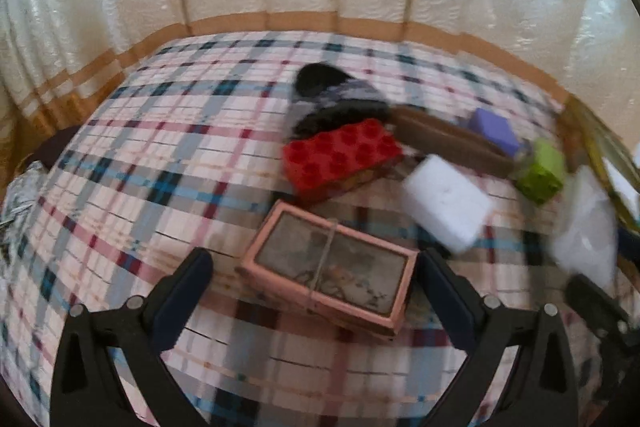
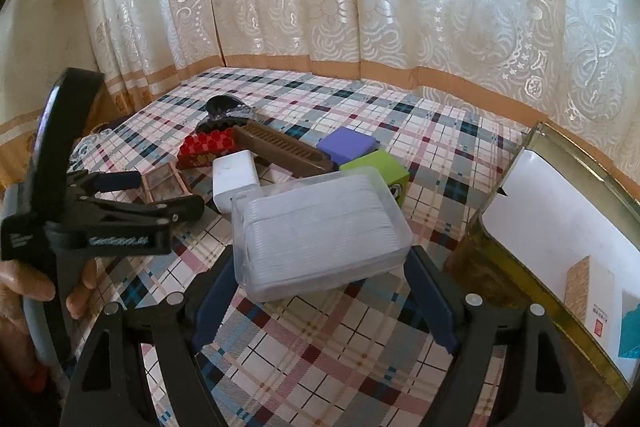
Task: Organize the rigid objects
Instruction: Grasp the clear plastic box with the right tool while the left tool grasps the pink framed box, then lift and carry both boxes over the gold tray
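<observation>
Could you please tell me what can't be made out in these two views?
- Pink box contents: left wrist view, motion blur and a cloudy lid.
- Clear plastic box: right wrist view, pad contact unclear.
- Gold tray: right wrist view, cut off by the edge.
- Green block: mostly hidden behind the clear box.

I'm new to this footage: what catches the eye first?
The clear plastic box of white sheets sits between the right gripper's open fingers on the plaid tablecloth. The left gripper straddles a pink-framed box, with a red studded brick beyond it.
</observation>
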A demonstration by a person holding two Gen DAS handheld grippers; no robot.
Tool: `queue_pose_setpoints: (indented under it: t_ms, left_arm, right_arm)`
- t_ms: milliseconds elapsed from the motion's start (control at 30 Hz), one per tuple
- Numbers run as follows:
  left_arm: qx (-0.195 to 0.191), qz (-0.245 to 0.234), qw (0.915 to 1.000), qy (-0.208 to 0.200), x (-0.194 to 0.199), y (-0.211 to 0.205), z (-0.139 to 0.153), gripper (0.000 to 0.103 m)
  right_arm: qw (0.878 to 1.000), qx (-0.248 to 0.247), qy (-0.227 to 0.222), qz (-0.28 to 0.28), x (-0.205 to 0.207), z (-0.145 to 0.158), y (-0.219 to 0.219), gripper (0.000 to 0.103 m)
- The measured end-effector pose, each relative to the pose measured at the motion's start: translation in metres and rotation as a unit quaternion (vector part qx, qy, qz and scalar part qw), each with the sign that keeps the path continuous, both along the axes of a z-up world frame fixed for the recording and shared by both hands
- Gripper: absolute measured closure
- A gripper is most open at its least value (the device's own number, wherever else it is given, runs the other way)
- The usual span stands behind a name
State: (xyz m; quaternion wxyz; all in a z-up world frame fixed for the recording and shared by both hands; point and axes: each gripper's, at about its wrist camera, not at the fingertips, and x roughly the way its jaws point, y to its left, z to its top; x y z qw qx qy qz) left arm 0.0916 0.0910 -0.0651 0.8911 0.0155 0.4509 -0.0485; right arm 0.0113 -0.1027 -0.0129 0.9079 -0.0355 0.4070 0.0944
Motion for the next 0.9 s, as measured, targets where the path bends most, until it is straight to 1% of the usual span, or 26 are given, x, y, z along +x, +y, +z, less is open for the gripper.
queue_pose_setpoints:
  t_ms: [33, 67, 100, 167, 300, 400, 500, 533, 600, 700, 833, 900]
  left_arm:
    - [-0.004, 0.008, 1.0000, -0.001, 0.001, 0.004, 0.001, 0.004]
    - [-0.006, 0.012, 0.9999, -0.005, 0.000, 0.006, 0.002, 0.013]
    - [-0.012, 0.015, 0.9997, -0.013, -0.002, 0.010, 0.004, 0.020]
    - [-0.016, 0.013, 0.9997, -0.013, -0.003, 0.011, 0.004, 0.020]
    - [-0.009, 0.001, 0.9999, -0.012, -0.007, 0.008, 0.004, 0.019]
    - [0.001, -0.002, 0.9999, -0.010, -0.008, 0.004, 0.003, 0.015]
    - [0.002, -0.001, 0.9999, -0.010, -0.007, 0.004, 0.003, 0.015]
    - [0.001, -0.002, 0.9999, -0.010, -0.007, 0.004, 0.003, 0.016]
    - [-0.003, -0.004, 0.9999, -0.013, -0.008, 0.004, 0.003, 0.021]
    - [-0.005, -0.009, 0.9998, -0.016, -0.010, 0.003, 0.003, 0.023]
    - [-0.010, -0.009, 0.9993, -0.036, -0.015, 0.005, 0.008, 0.023]
    - [-0.018, 0.000, 0.9986, -0.049, -0.018, 0.009, 0.012, 0.023]
  right_arm:
    - [1.000, 0.001, -0.002, 0.000, 0.000, 0.001, 0.000, 0.019]
    - [1.000, 0.004, -0.004, 0.001, -0.001, 0.002, 0.000, 0.019]
    - [1.000, 0.005, -0.004, 0.001, -0.001, 0.002, -0.001, 0.019]
    - [1.000, 0.006, -0.004, 0.000, -0.001, 0.002, -0.001, 0.019]
    - [1.000, 0.007, -0.001, 0.000, -0.001, 0.002, -0.001, 0.019]
    - [1.000, 0.008, -0.002, -0.001, -0.001, 0.002, -0.001, 0.019]
    - [1.000, 0.009, -0.003, 0.000, -0.001, 0.002, -0.001, 0.019]
    - [1.000, 0.009, -0.003, -0.001, -0.001, 0.002, -0.001, 0.019]
    - [1.000, 0.010, -0.003, -0.001, -0.002, 0.003, -0.001, 0.019]
    - [1.000, 0.013, -0.007, -0.001, -0.003, 0.004, -0.001, 0.019]
    - [1.000, 0.016, -0.016, -0.003, -0.004, 0.007, -0.002, 0.019]
    - [0.999, 0.019, -0.025, -0.006, -0.005, 0.011, -0.005, 0.019]
